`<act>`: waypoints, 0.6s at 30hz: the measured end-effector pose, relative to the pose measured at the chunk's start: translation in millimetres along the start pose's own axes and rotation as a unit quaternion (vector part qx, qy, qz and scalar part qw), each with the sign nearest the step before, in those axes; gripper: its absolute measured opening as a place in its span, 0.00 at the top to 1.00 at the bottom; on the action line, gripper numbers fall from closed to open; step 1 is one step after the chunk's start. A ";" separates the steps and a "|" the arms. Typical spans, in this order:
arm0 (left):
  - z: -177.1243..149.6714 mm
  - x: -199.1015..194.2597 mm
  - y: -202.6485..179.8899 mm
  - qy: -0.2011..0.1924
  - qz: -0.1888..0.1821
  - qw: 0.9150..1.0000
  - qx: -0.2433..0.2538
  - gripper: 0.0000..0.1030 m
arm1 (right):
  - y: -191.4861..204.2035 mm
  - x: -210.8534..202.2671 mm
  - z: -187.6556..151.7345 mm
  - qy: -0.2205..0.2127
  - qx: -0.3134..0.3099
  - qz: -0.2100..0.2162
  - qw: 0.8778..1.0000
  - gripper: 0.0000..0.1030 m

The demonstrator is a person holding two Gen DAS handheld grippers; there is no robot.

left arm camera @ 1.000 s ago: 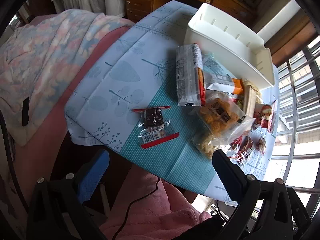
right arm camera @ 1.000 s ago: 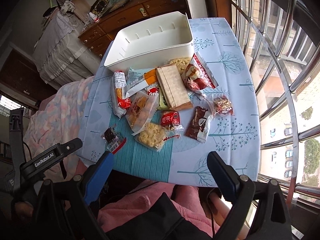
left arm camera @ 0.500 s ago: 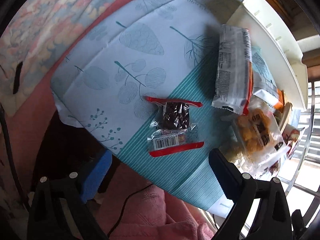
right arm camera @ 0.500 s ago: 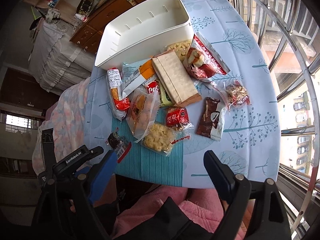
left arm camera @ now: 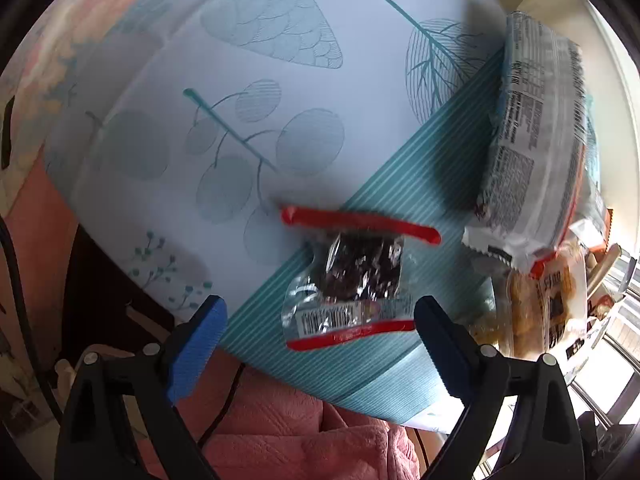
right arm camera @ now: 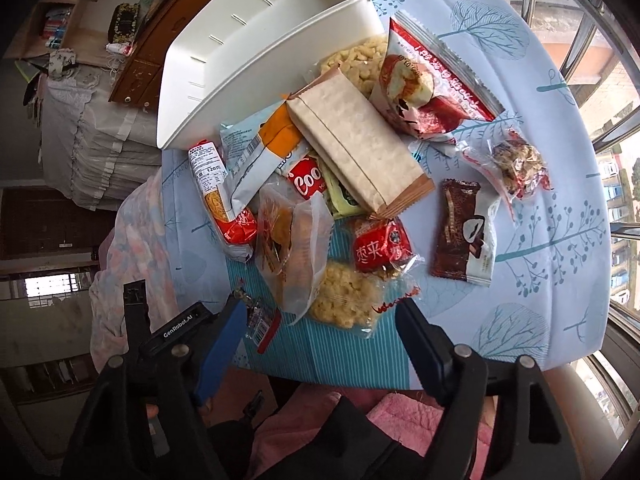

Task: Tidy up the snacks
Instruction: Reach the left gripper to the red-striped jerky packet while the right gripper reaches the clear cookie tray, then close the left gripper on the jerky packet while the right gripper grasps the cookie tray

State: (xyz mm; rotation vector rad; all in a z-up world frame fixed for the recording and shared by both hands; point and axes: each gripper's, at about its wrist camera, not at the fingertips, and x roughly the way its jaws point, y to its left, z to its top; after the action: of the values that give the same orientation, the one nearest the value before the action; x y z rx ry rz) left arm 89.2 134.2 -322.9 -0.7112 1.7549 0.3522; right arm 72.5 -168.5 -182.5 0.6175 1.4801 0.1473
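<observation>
The left gripper [left arm camera: 316, 320] was spread wide, its fingers flanking a small red-edged snack packet [left arm camera: 352, 280] on the leaf-printed tablecloth [left arm camera: 240, 80]. The right gripper [right arm camera: 320, 336] was likewise held open above the table edge. Beyond it, a snack pile [right arm camera: 352, 152] was heaped against a white bin [right arm camera: 256, 52]; a wooden dresser [right arm camera: 160, 40] and window bars [right arm camera: 580, 40] were seen behind.

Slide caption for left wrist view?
Open left gripper straddles a clear red-edged snack packet on the leaf-print tablecloth.
</observation>
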 end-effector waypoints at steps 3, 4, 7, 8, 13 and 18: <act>15.2 3.5 -7.5 0.018 -0.005 1.000 0.006 0.11 | 4.2 12.7 9.5 0.009 0.014 0.001 1.000 0.28; 18.9 4.7 -9.3 0.023 -0.007 1.000 0.007 0.11 | 5.6 17.2 12.6 0.012 0.019 0.001 1.000 0.30; 30.2 7.1 -14.6 0.038 -0.002 0.999 0.013 0.17 | 8.5 30.9 18.7 0.021 0.032 0.000 0.999 0.34; 33.6 6.3 -18.1 0.044 -0.001 0.999 0.016 0.20 | 9.6 34.9 20.9 0.024 0.037 0.001 0.999 0.35; 51.9 9.6 -28.1 0.057 0.010 0.998 0.025 0.32 | 16.8 56.2 31.2 0.037 0.053 0.003 0.998 0.43; 70.3 15.7 -23.9 0.066 0.011 0.997 0.029 0.35 | 22.4 73.2 37.5 0.048 0.062 -0.008 0.997 0.47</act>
State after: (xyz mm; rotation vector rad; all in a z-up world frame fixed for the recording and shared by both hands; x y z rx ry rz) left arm 155.3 151.5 -356.1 -0.6869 1.8913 0.2740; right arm 122.8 -127.3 -237.7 0.7069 1.5948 0.0745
